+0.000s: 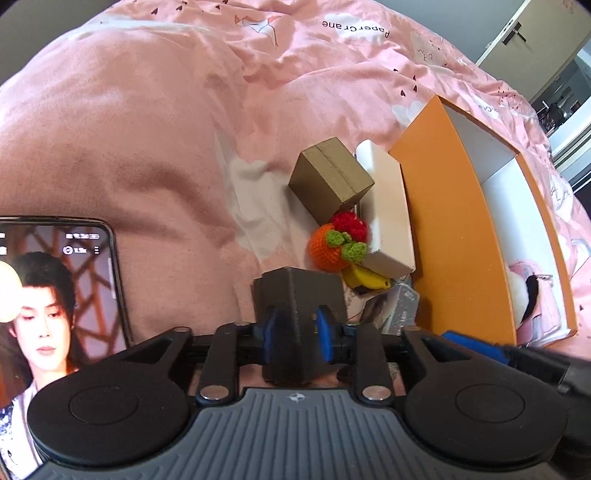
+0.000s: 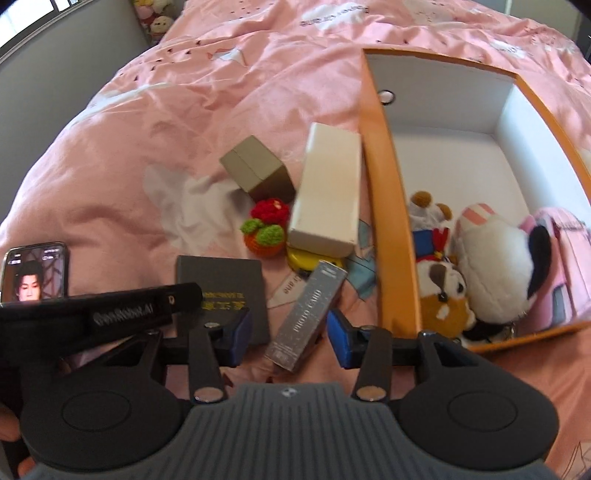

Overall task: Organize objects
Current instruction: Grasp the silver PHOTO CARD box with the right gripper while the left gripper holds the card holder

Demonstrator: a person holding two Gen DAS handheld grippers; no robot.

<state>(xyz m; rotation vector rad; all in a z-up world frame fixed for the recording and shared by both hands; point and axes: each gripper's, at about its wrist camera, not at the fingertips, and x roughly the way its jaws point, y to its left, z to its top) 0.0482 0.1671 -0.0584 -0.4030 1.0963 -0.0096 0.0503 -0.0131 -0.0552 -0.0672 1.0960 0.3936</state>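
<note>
My left gripper is shut on a dark grey box, which the right wrist view shows as a flat dark box with gold lettering. My right gripper is open, its blue pads either side of a silver "PHOTO CARD" box lying on the bed. Beyond lie a crocheted orange and red fruit, a yellow toy, a white box and a tan cube box. The open orange box holds plush toys.
Everything lies on a rumpled pink duvet. A phone with a lit screen lies at the left. A pink pouch sits in the orange box's right corner. A door stands at the far right.
</note>
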